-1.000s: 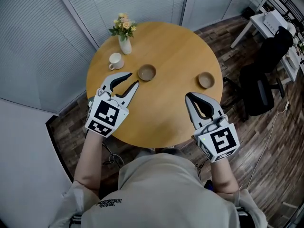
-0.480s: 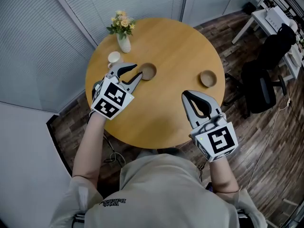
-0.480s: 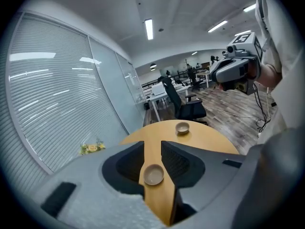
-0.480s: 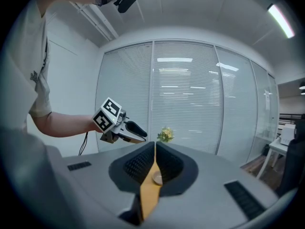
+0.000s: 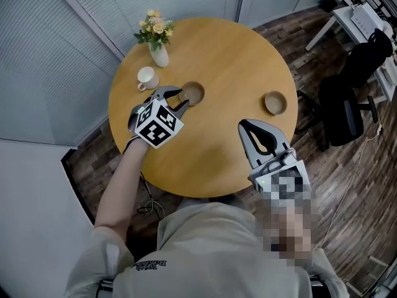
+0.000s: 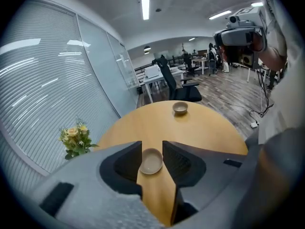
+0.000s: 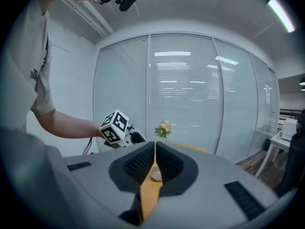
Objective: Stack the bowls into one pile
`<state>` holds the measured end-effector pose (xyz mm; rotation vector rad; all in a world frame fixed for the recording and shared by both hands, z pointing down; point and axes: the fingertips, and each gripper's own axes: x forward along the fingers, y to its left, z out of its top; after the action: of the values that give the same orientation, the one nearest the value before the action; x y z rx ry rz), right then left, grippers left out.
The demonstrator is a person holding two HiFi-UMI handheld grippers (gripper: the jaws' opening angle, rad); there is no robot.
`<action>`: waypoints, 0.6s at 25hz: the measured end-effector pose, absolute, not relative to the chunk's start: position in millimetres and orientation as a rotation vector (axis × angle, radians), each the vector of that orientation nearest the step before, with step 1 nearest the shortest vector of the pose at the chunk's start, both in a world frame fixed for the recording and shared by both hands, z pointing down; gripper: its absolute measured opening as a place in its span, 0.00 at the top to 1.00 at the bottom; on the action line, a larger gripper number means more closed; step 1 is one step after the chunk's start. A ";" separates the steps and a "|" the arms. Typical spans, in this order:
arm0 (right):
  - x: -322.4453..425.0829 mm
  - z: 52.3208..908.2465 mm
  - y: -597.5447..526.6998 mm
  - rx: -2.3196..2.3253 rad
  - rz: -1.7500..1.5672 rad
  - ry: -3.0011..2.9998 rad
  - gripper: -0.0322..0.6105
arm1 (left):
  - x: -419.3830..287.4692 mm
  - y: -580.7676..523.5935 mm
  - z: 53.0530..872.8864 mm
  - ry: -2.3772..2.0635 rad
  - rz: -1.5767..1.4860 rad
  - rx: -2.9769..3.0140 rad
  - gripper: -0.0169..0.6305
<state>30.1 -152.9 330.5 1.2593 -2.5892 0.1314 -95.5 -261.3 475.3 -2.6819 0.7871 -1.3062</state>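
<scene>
Two tan bowls sit apart on the round wooden table (image 5: 217,154): one left of centre (image 5: 193,93), one at the right edge (image 5: 275,102). My left gripper (image 5: 178,98) is low over the table, its tips just left of the left bowl. Seen from the left gripper view, that bowl (image 6: 151,161) lies ahead between the jaws with nothing pressing on it. Those jaws have just been opening and stand open. The far bowl (image 6: 180,108) shows beyond. My right gripper (image 5: 243,125) hovers over the table's near right, jaw tips together, holding nothing. A bowl (image 7: 156,175) shows through its slit.
A white vase of flowers (image 5: 156,45) and a white cup (image 5: 147,77) stand at the table's far left, close behind the left gripper. An office chair (image 5: 347,104) and a white desk (image 5: 353,20) stand off the table's right side.
My left gripper has moved forward and down to the left bowl, and its jaws have spread wider. The right gripper has shifted only slightly.
</scene>
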 end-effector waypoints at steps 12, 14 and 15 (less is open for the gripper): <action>33.2 368.3 -184.0 1.230 0.227 -2.541 0.90 | -78.8 -276.9 562.2 0.591 -1.534 -2.626 0.78; 33.5 373.5 -187.2 1.228 0.247 -2.536 0.90 | -76.1 -278.3 576.0 0.572 -1.558 -2.638 0.78; 33.8 376.1 -188.7 1.229 0.256 -2.532 0.90 | -75.5 -279.0 583.4 0.561 -1.572 -2.641 0.78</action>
<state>33.8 -188.7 376.1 1.2295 -2.5319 0.2563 -75.5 -279.0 583.4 -2.6411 0.5612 -1.5725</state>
